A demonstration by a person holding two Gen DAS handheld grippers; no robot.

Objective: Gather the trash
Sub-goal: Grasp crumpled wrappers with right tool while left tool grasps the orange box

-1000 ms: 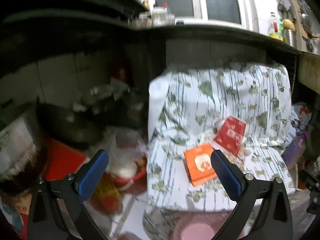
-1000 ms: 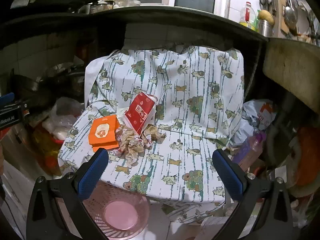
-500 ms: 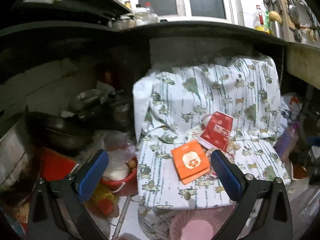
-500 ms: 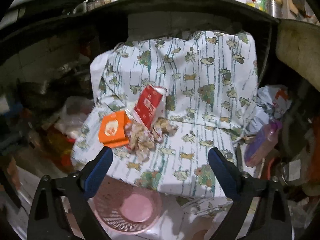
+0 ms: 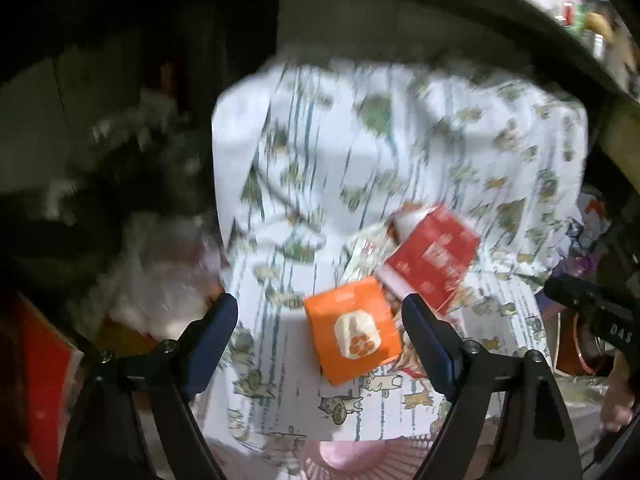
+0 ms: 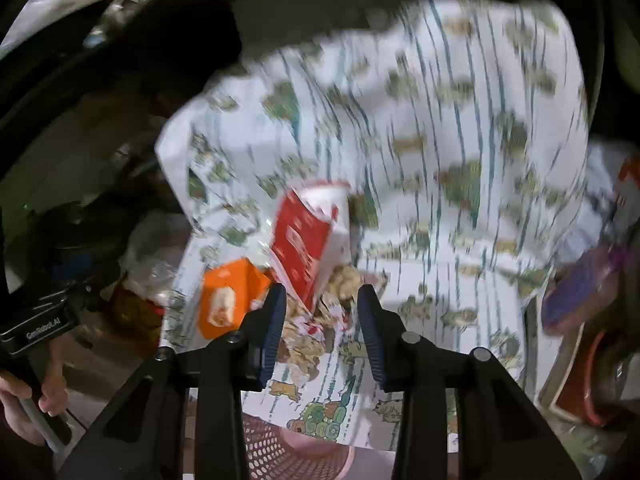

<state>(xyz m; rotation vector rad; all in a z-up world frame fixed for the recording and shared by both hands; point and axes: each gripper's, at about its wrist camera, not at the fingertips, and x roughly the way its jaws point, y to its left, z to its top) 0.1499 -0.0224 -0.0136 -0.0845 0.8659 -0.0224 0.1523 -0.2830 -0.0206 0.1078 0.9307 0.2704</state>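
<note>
On the far left of the right wrist view, a black handle (image 6: 38,326) reads "GenRobot.AI", with a person's hand (image 6: 24,404) gripping below it. In the left wrist view the other rig's black body (image 5: 600,316) at the right edge shows only "DAS"; the rest is cut off.

The flat orange cardboard packet with a pale round logo (image 5: 352,336) lies on the white cloth printed with green animals and stripes (image 5: 360,140). Its print is too blurred to read. Touching its right side is the red-and-white carton (image 6: 308,240), propped up and tilted, with white lettering that cannot be made out. Crumpled brownish paper scraps (image 6: 340,280) lie at the carton's foot, clear only in the right wrist view.

The left tongs (image 5: 320,340) are closing, wide apart, with the orange packet between the blue pads and not pressed. The right tongs (image 6: 322,324) are closing too, much narrower, around the scraps and the carton's lower corner; contact cannot be told.

Below the cloth's edge sits a pink perforated plastic basket (image 6: 280,452); what is in it cannot be told.
</note>
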